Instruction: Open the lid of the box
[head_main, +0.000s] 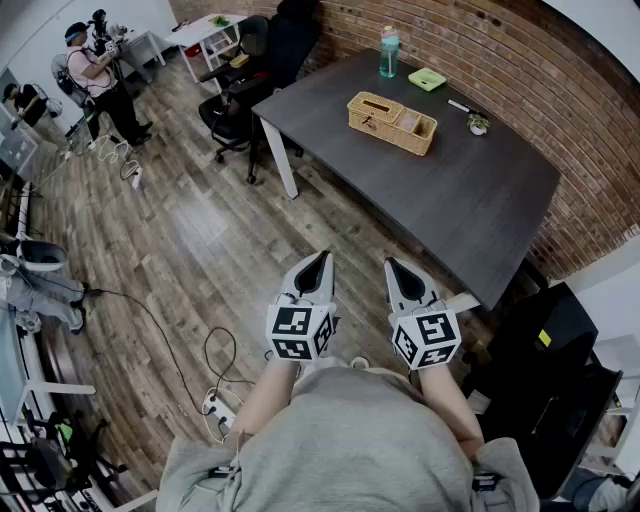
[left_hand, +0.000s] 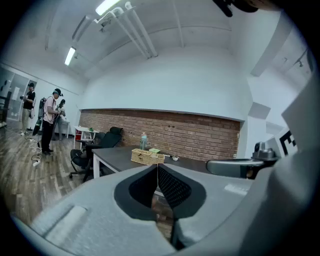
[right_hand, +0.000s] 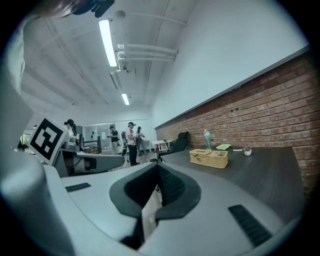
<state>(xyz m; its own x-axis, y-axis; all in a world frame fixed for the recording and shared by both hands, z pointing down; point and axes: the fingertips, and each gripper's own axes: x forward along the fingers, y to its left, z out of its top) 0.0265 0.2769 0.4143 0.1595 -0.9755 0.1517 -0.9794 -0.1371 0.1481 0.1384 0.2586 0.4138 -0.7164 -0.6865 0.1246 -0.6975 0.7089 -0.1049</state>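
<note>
A woven wicker box (head_main: 391, 122) stands on the dark grey table (head_main: 470, 200), its left half under a lid with a slot, its right half an open compartment. The box also shows far off in the left gripper view (left_hand: 147, 156) and the right gripper view (right_hand: 208, 157). My left gripper (head_main: 318, 263) and right gripper (head_main: 393, 268) are held side by side over the wooden floor, well short of the table's near edge. Both are shut with nothing between the jaws (left_hand: 157, 167) (right_hand: 159, 169).
On the table beyond the box stand a teal bottle (head_main: 389, 51), a green pad (head_main: 427, 78), a pen and a small round object (head_main: 478, 124). Black office chairs (head_main: 238, 105) sit at the table's left end. People (head_main: 95, 70) stand far left. Cables (head_main: 215, 360) trail across the floor.
</note>
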